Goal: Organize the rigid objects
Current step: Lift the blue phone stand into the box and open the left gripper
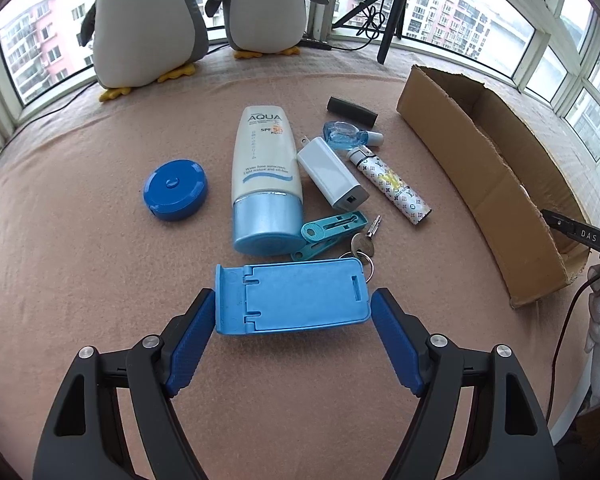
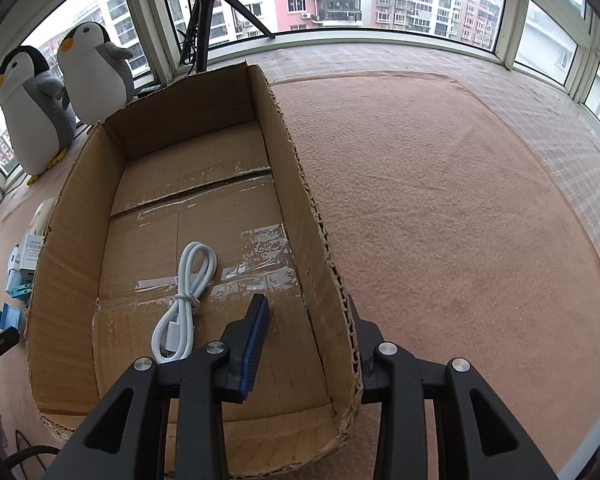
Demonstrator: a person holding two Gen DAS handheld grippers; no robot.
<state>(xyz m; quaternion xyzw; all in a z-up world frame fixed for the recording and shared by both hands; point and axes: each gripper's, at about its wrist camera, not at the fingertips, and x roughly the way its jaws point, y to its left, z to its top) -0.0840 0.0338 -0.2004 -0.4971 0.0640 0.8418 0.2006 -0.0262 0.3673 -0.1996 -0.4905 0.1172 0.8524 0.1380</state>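
Blue plastic phone stand (image 1: 292,298), stiff and light, sits between the left gripper's (image 1: 293,312) parted pads, seemingly untouched; right gripper (image 2: 312,344) clamps the box wall (image 2: 332,300).

A pink blanket (image 1: 80,280) covers the surface. On it lie a round blue case (image 1: 175,191), a sunscreen tube (image 1: 265,176), a white charger (image 1: 332,174), a blue phone stand (image 1: 292,298), a teal clip (image 1: 332,232), keys (image 1: 362,244), a patterned lighter (image 1: 392,184), a black cylinder (image 1: 352,111) and a cardboard box (image 2: 80,208). Two plush penguins (image 1: 140,28) stand at the back.
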